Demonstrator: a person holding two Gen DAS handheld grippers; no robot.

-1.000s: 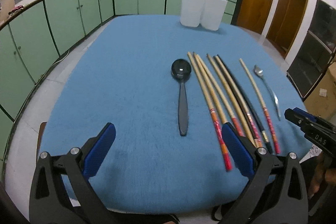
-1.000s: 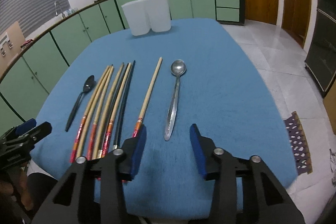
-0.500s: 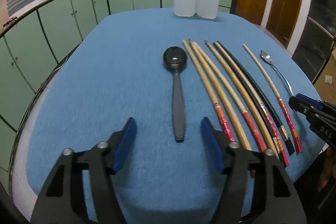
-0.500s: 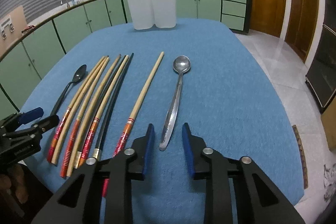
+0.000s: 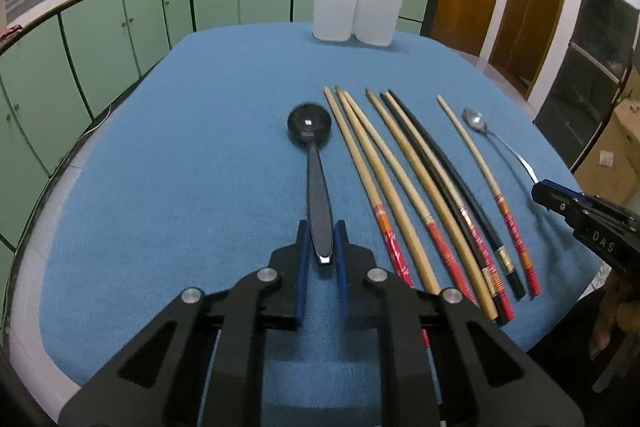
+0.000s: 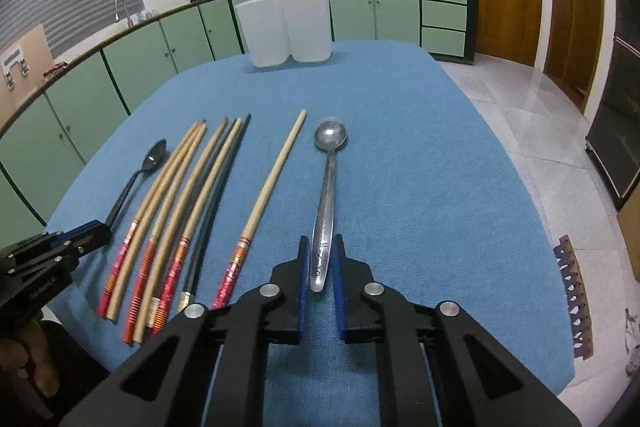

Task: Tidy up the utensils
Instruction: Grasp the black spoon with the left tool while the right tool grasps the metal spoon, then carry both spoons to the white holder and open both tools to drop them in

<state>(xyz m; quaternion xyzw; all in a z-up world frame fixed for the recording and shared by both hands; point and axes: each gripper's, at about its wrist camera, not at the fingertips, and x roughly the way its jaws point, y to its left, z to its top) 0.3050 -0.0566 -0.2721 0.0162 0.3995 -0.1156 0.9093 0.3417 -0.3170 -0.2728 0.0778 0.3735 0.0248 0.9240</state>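
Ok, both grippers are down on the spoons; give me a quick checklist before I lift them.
1. Left gripper around the black spoon handle end: ok, blue pads flank it closely.
2. Right gripper around the metal spoon handle end: ok.
3. Firm pad contact on both handles: cannot tell; slim gaps may remain.
4. Chopsticks outside both grips: ok, they lie between the spoons, apart from each.
5. White containers upright at the far edge of the table: ok.
6. Container insides free: cannot tell, not visible.
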